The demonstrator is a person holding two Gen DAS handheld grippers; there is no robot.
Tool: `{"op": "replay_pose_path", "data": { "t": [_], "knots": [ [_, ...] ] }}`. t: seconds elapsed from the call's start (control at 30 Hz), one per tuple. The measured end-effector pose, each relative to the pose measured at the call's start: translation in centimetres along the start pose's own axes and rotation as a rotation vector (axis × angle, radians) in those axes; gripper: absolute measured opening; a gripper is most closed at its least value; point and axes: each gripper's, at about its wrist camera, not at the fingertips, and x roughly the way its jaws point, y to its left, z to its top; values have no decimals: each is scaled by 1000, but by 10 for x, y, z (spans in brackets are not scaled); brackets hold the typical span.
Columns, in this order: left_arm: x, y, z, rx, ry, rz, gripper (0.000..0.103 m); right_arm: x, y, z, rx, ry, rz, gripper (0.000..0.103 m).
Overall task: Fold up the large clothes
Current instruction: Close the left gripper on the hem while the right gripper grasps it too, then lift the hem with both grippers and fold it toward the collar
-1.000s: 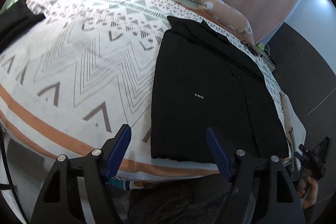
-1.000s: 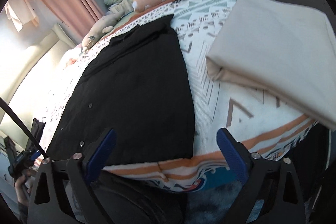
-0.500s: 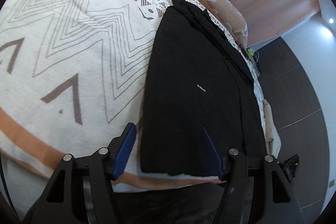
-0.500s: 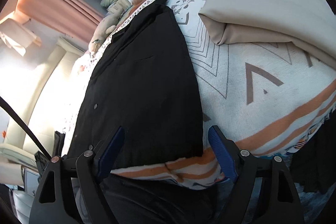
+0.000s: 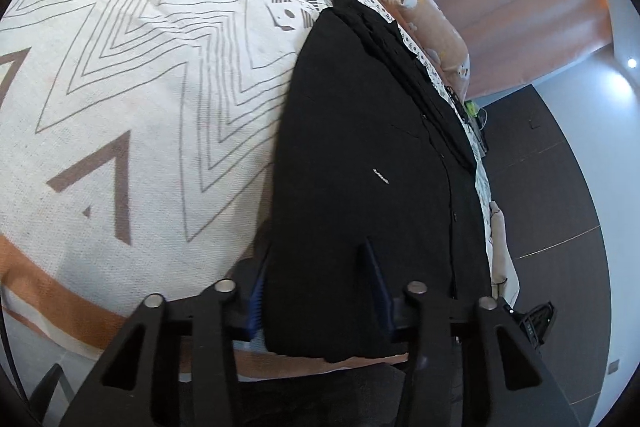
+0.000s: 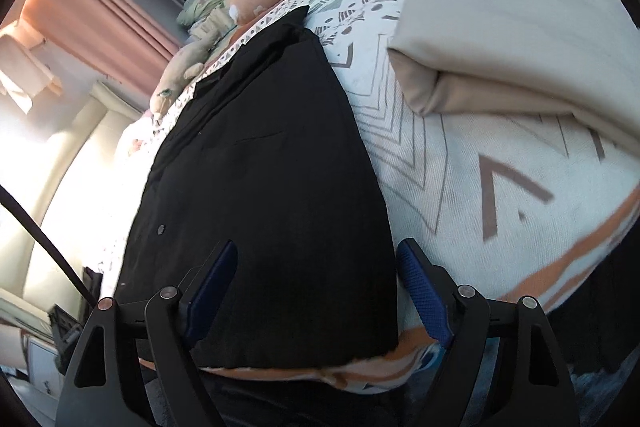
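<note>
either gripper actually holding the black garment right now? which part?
Not clearly. The left gripper is closing around the near-left hem corner of the black garment; whether its pads grip yet cannot be told. The right gripper straddles the near-right hem corner, open.

A big bed (image 5: 120,75) has a white cover with zigzag lines and an orange stripe. Pink curtains (image 6: 100,23) hang behind it. The floor (image 5: 560,187) is dark. Bright light shines in on one side.

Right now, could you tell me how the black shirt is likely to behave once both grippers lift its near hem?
The black shirt lies flat, following the bedspread, so probably floppy: it should sag between the left gripper and right gripper. Thin fabric, likely light.
</note>
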Motion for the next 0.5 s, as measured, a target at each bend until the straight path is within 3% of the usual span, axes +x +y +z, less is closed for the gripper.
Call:
{"op": "replay_pose_path", "data": {
  "t": [0.2,0.23,0.27,0.37,0.4,0.43,0.5],
  "knots": [
    [3,0,4,-8,-5,-9,40,-4,-12,-7,105,45,118,77],
    [4,-1,5,-3,-7,-2,35,-4,-14,-8,115,47,130,77],
    [5,-1,6,-1,-3,2,22,-4,-15,-7,120,45,130,76],
    [3,1,6,-46,-16,-11,15,3,-16,-1,126,44,105,46],
    [1,-2,6,-44,-27,-7,14,4,-18,0,141,43,98,27],
    [-2,-3,5,-37,-36,-3,14,4,-21,1,162,38,110,15],
    [-13,-10,5,-18,-61,-4,12,-3,-19,0,168,23,136,10]
  ]
}}
